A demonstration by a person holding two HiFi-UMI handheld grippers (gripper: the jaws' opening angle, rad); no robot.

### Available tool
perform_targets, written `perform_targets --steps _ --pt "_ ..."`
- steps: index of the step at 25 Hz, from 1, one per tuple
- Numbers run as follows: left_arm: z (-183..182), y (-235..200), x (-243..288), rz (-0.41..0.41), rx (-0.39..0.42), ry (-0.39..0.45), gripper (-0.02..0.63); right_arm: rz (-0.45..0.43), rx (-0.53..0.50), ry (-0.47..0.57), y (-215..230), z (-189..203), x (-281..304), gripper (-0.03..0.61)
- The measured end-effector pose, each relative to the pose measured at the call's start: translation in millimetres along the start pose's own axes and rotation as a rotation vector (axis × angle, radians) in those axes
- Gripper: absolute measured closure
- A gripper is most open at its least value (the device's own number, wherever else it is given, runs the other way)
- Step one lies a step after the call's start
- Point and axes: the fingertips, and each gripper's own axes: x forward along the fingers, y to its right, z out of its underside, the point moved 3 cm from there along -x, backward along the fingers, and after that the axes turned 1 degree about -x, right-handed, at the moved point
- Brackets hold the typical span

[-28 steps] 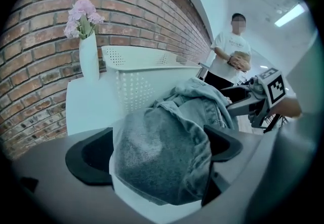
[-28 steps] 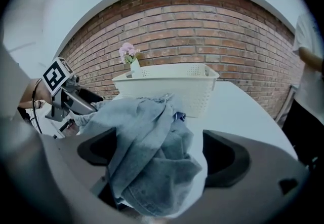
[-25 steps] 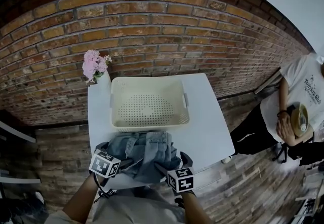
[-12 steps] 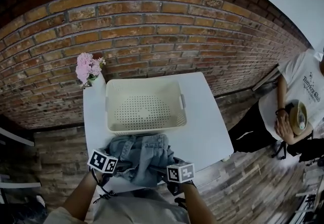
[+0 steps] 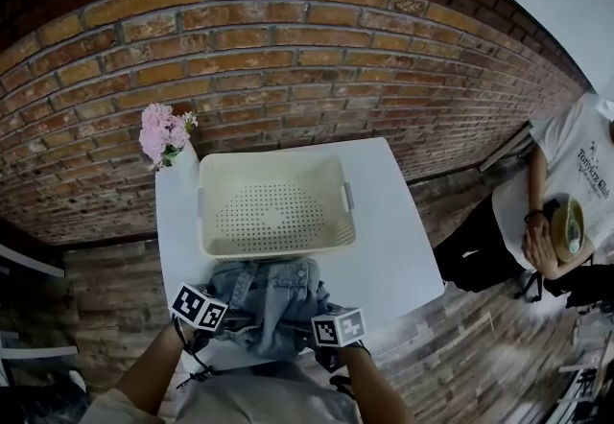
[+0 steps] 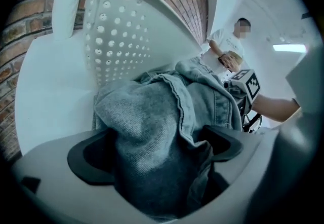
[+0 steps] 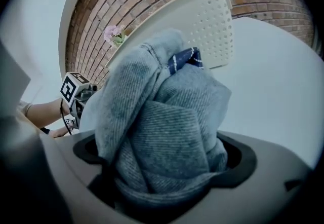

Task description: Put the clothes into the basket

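the left tool is spread wide, unclenched, around one end of the bunched denim garment, which lies on the white worktop between both tools. the right tool is equally spread around the other end. the cream basket sits just beyond both tool tips.

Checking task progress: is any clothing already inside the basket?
No, the basket shows only its bare perforated floor; the denim garment sits before it.
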Motion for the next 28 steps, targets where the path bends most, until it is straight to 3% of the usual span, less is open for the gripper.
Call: perform_targets --steps 2,7,13,28 --pt "-1.0 5.9 3.3 0.042 0.003 0.001 0.076 -0.032 -0.011 0.012 -2.3 -1.6 1.8 0.026" --pt "0.3 22.4 2.9 0.156 -0.004 0.039 0.227 -0.090 -0.042 0.031 -10.7 -5.2 1.4 0.069" --pt "0.8 40.0 -0.5 0.135 0.037 0.066 0.278 -0.068 -0.120 0.061 -20.1 -7.1 -15.5 0.120" --pt "-9.0 119.3 -39.7 0.026 0.264 0.151 0.310 -0.015 -0.221 0.232 -52.2 2.5 -96.5 0.130"
